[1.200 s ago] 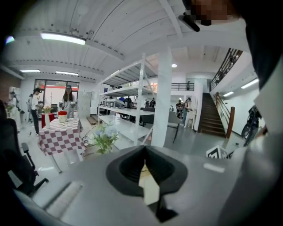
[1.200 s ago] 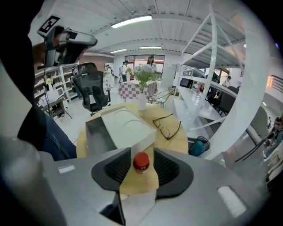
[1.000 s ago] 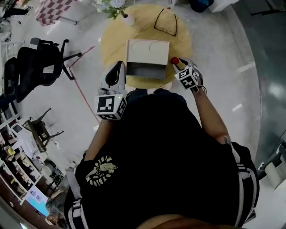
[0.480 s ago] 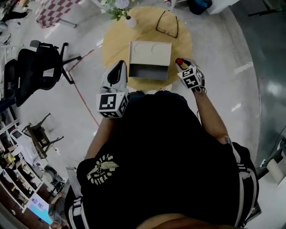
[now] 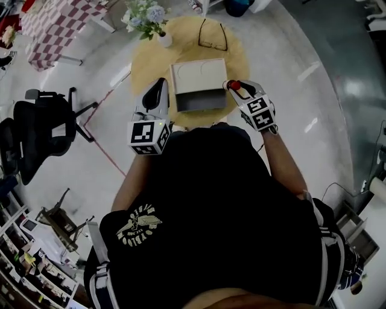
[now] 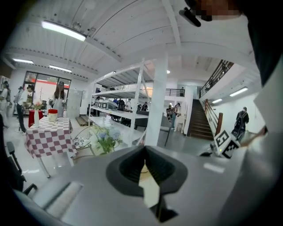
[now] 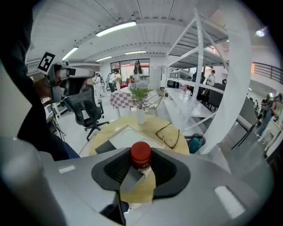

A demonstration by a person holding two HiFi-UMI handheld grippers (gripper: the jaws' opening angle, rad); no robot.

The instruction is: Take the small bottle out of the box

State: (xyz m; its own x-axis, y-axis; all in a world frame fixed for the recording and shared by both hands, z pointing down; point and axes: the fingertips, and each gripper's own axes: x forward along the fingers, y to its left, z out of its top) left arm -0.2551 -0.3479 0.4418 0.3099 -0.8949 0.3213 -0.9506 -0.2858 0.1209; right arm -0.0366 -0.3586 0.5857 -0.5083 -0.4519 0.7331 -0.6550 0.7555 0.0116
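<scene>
Head view: round wooden table (image 5: 151, 60) directly below me, cream box (image 5: 199, 75) in the middle of it, dark open side facing the person's body. Two round impressions in the box top.

Right gripper (image 5: 237, 89): clamped on the small bottle (image 5: 233, 85), red cap up. Bottle is outside the box, just beside its right side. Right gripper view confirms this: the cap stands between the two dark pads with the bottle body wedged below it. The tabletop and box lie beyond and beneath, so the bottle is not resting on either.

Left gripper (image 5: 160, 84): just beside the box's left side, near the table edge. Its own view shows the jaws drawn together, only a thin pale sliver between them and nothing in it. That view looks level across the hall. I can pick out the other gripper's marker cube at the right of it, with white shelving behind.

Other things noted from above:
- pair of glasses (image 5: 212, 35) on the far part of the table, well apart from the box
- vase of flowers (image 5: 161, 37) at the table's far left edge
- black office chair (image 5: 42, 130) on the floor to the left
- checked tablecloth (image 5: 54, 18) at the upper left
</scene>
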